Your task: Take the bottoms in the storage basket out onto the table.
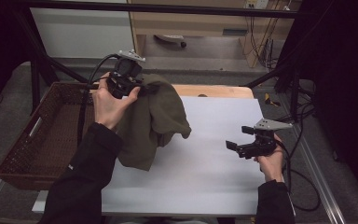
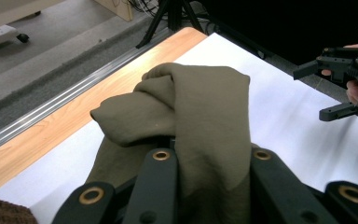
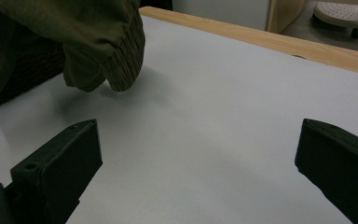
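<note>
Left tool [image 1: 137, 86] is clamped on a bunched fold of the olive-green garment [image 1: 151, 119], its jaws closed onto the cloth; the left gripper view shows the fabric [image 2: 200, 116] draped over and between them. The garment hangs from that grip above the left part of the desk [image 1: 214, 154], its lower edge trailing toward the white surface just beside the brown wicker basket [image 1: 37, 135]. A ribbed cuff [image 3: 123, 56] dangles close above the white sheet in the right gripper view.

Right tool [image 1: 247, 142] hovers over the right side of the desk, well apart from the cloth, jaws spread wide and holding nothing.

By the look of it, the step in hand is lifting the garment, either toward the basket or out onto the desk for spreading; which of the two cannot be told. If it goes to the basket, the next move calls for carrying the cloth leftward high enough for the hanging hem to clear the rim. If it is spread, the right tool needs to come across and pinch a free edge.
</note>
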### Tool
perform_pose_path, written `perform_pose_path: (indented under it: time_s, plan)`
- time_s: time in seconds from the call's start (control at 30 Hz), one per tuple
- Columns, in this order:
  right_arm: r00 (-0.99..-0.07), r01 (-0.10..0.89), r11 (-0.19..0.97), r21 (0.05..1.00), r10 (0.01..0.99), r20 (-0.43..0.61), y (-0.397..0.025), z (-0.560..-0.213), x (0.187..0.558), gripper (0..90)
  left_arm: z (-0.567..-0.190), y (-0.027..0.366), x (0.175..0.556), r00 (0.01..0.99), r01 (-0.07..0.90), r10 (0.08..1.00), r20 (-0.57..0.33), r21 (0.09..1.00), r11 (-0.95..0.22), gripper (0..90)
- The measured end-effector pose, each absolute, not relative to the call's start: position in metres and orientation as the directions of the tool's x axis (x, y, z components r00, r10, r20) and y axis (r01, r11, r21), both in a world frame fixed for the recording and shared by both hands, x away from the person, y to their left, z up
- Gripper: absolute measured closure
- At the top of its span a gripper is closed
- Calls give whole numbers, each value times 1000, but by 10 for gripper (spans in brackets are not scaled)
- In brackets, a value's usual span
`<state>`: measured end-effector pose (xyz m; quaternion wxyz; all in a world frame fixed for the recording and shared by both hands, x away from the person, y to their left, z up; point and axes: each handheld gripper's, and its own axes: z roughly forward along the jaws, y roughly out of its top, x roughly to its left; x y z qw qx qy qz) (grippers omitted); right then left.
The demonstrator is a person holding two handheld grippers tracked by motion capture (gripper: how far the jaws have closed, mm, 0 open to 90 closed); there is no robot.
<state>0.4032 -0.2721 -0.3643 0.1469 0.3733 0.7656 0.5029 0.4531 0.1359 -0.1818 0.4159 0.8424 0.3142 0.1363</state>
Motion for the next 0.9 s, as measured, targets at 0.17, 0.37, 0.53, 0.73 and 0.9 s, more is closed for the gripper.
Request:
perform_pose_path:
  time_s: [0.17, 0.37, 0.53, 0.73, 0.9]
  plan:
    - [-676, 426, 210, 880, 720, 155, -273, -364, 403, 12, -187, 129, 455, 767, 420, 640, -33, 781, -463, 798]
    - [-678, 424, 213, 880, 719, 152, -273, -364, 403, 12, -195, 119, 456, 776, 417, 630, -31, 774, -476, 798]
    - [-676, 424, 209, 881, 721, 154, -274, -363, 402, 12, -201, 110, 458, 782, 416, 622, -26, 766, -491, 797]
    - [-675, 423, 209, 882, 721, 153, -274, -363, 402, 12, -206, 103, 457, 789, 411, 614, -25, 765, -497, 797]
    - [-675, 424, 209, 881, 722, 153, -274, -363, 402, 12, -214, 100, 459, 796, 411, 604, -32, 763, -500, 796]
